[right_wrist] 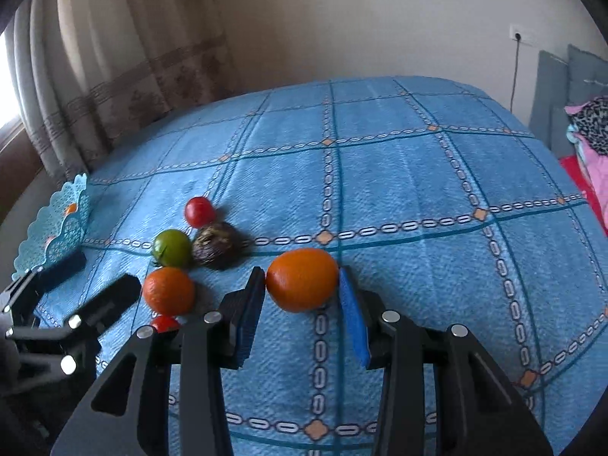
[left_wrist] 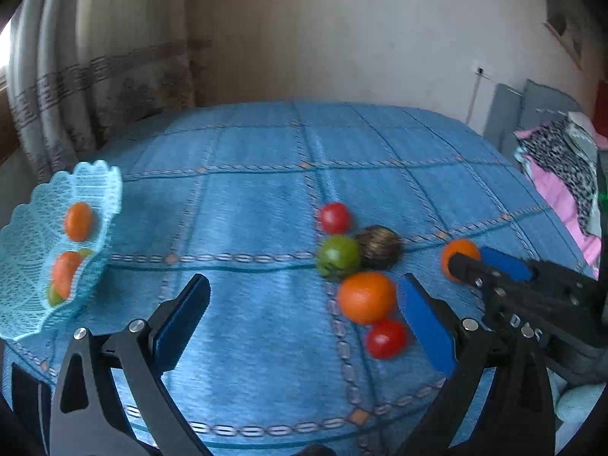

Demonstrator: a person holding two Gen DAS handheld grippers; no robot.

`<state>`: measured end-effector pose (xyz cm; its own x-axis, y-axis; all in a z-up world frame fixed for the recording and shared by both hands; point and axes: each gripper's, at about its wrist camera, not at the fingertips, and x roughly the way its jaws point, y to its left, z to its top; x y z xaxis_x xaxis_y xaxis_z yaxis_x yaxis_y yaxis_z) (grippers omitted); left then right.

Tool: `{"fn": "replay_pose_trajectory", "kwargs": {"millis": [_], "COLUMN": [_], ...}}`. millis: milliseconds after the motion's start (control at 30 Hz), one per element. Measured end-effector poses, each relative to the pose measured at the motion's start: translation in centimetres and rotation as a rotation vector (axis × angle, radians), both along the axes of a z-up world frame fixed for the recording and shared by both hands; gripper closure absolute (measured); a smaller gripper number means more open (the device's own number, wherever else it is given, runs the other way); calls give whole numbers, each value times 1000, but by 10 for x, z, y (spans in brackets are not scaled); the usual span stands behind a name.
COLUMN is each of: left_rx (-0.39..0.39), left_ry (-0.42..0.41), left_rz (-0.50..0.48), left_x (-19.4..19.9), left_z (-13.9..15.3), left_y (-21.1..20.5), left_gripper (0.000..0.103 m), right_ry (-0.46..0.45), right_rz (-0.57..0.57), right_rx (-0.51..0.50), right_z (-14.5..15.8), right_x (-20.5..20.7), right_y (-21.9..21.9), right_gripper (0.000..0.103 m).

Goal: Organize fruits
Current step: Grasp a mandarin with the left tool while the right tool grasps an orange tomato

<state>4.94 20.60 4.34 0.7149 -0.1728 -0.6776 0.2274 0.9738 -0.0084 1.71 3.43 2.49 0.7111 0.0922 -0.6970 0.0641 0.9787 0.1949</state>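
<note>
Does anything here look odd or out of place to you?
One thing: among the smooth fruits loose on the blue cloth, a dark, rough-skinned brown fruit looks shrivelled beside the green one. Nothing looks spilled or broken.

Probably a home bedroom: curtains point(right_wrist: 114, 76), folded bedding point(left_wrist: 562, 182), blue-clothed table point(right_wrist: 418, 190).

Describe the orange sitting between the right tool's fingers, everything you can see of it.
The orange is a round, slightly oval fruit with bright, finely dimpled peel, darker in shade along its left edge. It rests on the blue patterned tablecloth, apart from the other fruit to its left. The right tool brackets it: one blue-padded finger at each side, touching or nearly so; a firm grip cannot be confirmed. In the left wrist view it shows partly hidden behind that tool's finger.
</note>
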Motion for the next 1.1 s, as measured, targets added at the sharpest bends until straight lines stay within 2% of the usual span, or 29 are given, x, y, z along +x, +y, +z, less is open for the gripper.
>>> {"fn": "replay_pose_trajectory", "kwargs": {"millis": [200,300,367,433,700,767,1100], "left_rx": [-23,-59,-81,-98,-132,-137,-85], "left_ry": [78,127,163,187,175,169,64], "left_rz": [-63,-83,-89,-92,-88,-76,4], "left_x": [8,15,19,23,23,20,3], "left_z": [-10,-17,-23,-28,-31,-29,-15], "left_y": [-19,-22,-24,-26,-23,-18,-1], "left_gripper": [28,40,54,62,63,63,63], "right_ry": [-13,-7,-4,-3,15,20,34], "right_rz": [-13,-13,-9,-8,-11,-12,-6], "right_rx": [16,27,34,34,103,108,91], "right_z": [2,0,-2,-3,-9,-11,-16], "right_x": [-1,-1,-1,0,5,7,13], "right_y": [-6,-6,-6,-5,-13,-13,-11], "right_gripper": [63,63,63,63,61,56,53]}}
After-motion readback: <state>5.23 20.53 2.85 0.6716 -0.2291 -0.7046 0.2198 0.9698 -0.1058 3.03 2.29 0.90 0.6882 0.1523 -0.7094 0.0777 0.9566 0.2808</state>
